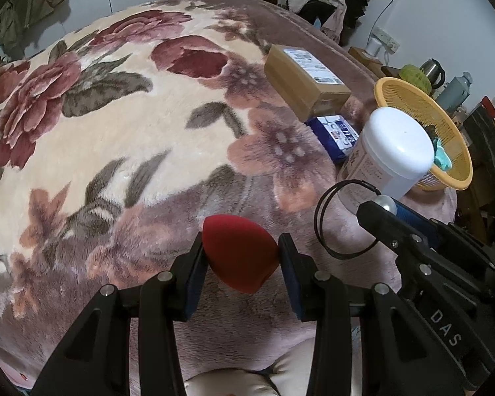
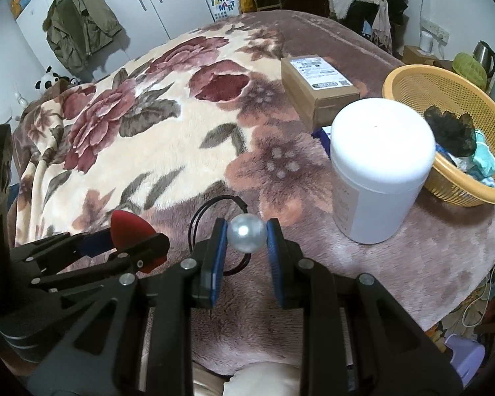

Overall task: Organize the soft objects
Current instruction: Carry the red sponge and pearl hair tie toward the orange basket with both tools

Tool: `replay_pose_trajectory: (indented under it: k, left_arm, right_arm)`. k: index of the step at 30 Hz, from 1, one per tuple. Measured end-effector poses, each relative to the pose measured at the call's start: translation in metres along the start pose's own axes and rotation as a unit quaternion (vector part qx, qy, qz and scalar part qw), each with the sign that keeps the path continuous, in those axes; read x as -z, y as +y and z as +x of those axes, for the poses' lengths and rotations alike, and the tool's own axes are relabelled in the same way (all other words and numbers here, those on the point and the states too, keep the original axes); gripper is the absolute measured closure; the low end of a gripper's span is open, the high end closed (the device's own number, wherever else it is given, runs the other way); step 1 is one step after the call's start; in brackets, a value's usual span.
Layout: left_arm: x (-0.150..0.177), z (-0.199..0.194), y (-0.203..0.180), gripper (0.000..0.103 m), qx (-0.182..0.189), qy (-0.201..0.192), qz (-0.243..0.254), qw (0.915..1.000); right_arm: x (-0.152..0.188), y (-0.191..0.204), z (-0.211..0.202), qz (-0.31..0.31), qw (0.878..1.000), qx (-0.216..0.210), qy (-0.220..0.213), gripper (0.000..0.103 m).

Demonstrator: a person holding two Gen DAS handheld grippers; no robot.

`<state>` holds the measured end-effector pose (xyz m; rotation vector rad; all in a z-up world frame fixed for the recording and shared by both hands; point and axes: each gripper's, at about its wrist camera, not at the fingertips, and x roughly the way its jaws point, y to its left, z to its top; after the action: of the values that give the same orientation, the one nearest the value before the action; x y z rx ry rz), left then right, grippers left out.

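left wrist view looks down over the left gripper (image 1: 242,257), whose two blue-padded fingers (image 1: 194,274) pinch a red teardrop-shaped makeup sponge (image 1: 239,254) from both sides, holding it above the plush floral blanket (image 1: 115,132) that covers the bed. the sponge's pointed end faces away from the camera.

just to its right, the right gripper (image 2: 247,236) is clamped on a large pearly bead (image 2: 247,233) of a thin black elastic hair tie (image 2: 208,217); the loop of the tie hangs free behind and below the bead, clear of the blanket as far as i can tell.

beyond the right gripper stands a white plastic jar with a white lid (image 2: 379,165), upright on the blanket, between the grippers and a yellow mesh plastic basket (image 2: 412,82). the basket sits at the bed's right edge and already holds a dark fuzzy item (image 2: 448,128) and some teal cloth (image 2: 485,158). behind the jar lie a brown cardboard box with a printed label (image 2: 316,89) and a blue-and-white packet (image 1: 336,135), the packet just beside the jar's base.

farther off, an olive green jacket (image 2: 79,33) hangs on the white wardrobe (image 2: 168,0), and a small panda plush (image 2: 48,79) sits at the bed's far left corner. clothes are heaped at the far right.
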<state>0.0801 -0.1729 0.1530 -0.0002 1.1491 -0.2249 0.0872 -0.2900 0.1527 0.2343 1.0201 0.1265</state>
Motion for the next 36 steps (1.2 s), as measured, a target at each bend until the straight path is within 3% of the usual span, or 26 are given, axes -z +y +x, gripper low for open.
replay_pose_trajectory:
  k: [20, 36]
  left_arm:
    - [-0.012, -0.014, -0.03, 0.06, 0.002, -0.01, 0.018, 0.9998]
    - [-0.04, -0.02, -0.072, 0.06, 0.015, -0.018, 0.044, 0.9987]
  right_arm:
    - [-0.009, -0.024, -0.024, 0.007, 1.0, 0.002, -0.016, 0.078]
    - [-0.034, -0.059, -0.048, 0.022, 0.999, 0.02, -0.042, 0.078]
